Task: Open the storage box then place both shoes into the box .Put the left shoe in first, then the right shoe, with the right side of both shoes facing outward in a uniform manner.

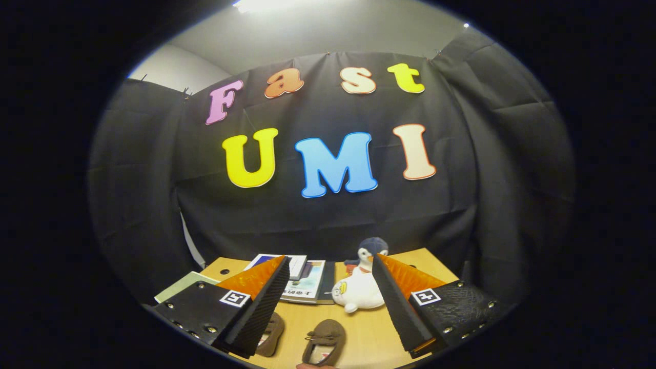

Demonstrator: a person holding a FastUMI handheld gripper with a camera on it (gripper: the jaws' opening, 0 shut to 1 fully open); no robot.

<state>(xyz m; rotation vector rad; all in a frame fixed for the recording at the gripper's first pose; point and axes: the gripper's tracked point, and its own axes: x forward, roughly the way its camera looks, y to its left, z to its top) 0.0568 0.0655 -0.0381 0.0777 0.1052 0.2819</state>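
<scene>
black cloth wall (328, 215), wood table (369, 333), ceiling light (256, 5)

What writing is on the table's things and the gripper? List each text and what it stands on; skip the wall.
Books, top cover: a line of printed characters, too small and blurred to read.
Square markers on the open gripper, whose fingers stand apart over the brown shoes: black-and-white patterns, no letters.
Plush penguin: no text.
Nothing can be quoted.
</scene>
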